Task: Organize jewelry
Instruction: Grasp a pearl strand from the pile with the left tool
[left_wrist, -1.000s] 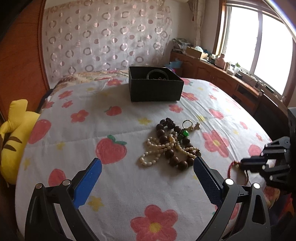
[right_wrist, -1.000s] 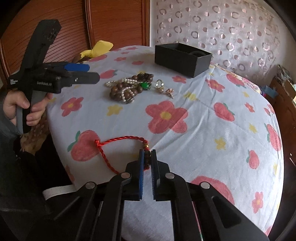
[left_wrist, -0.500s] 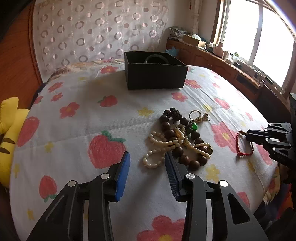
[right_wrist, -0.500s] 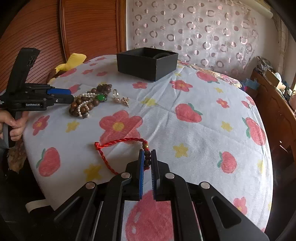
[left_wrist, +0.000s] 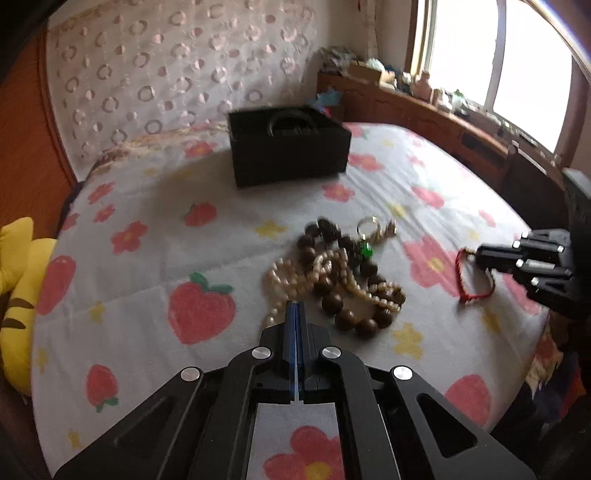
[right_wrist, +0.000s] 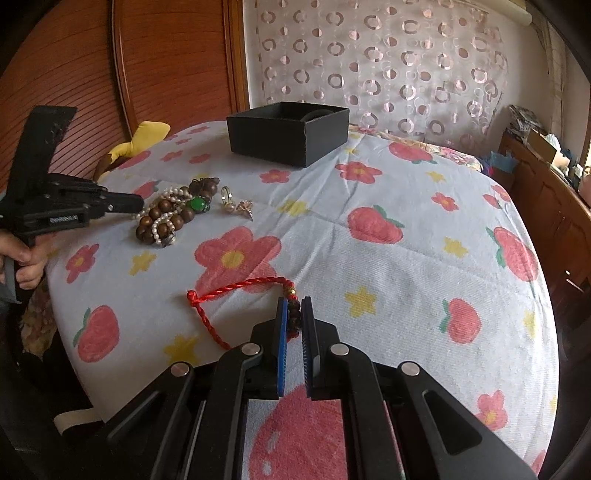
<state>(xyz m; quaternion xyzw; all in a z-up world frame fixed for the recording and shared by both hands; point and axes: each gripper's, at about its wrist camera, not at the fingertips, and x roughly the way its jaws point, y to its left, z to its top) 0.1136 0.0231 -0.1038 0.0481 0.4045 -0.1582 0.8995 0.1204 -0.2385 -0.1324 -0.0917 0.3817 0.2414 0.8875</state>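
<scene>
Since a second ago the left claw (left_wrist: 295, 308) has gone from wide open to fully closed, its blue pads pressed together at the near edge of the jewelry pile (left_wrist: 332, 280); whether a pearl strand is caught between the tips cannot be told. The right claw (right_wrist: 294, 314) has kept its grip on the red cord bracelet (right_wrist: 236, 291).

The surface is a bed (right_wrist: 388, 280) covered with a white quilt printed with strawberries and flowers. From the left in the right wrist view: a reddish wooden headboard (right_wrist: 166, 66), a yellow plush toy (right_wrist: 147, 136) at the bed's edge, a sheer curtain with ring patterns (right_wrist: 388, 62), and a wooden cabinet (right_wrist: 546, 192) along the right. The left wrist view also shows a bright window (left_wrist: 517, 62).

A hand (right_wrist: 26, 258) at the far left grips the left claw's handle, and that claw reaches level toward the pile, which holds dark wooden beads, pearl strands and a green bead, with two small gold pieces (right_wrist: 236, 206) just beside it on the right. The black box (right_wrist: 291, 134) sits open beyond them, well apart, one corner facing the right wrist camera.

The red cord bracelet lies on the quilt near the bed's front edge, its loop stretching leftward from the right claw to a knot. The right claw's pads are nearly closed on its dark beaded section.
</scene>
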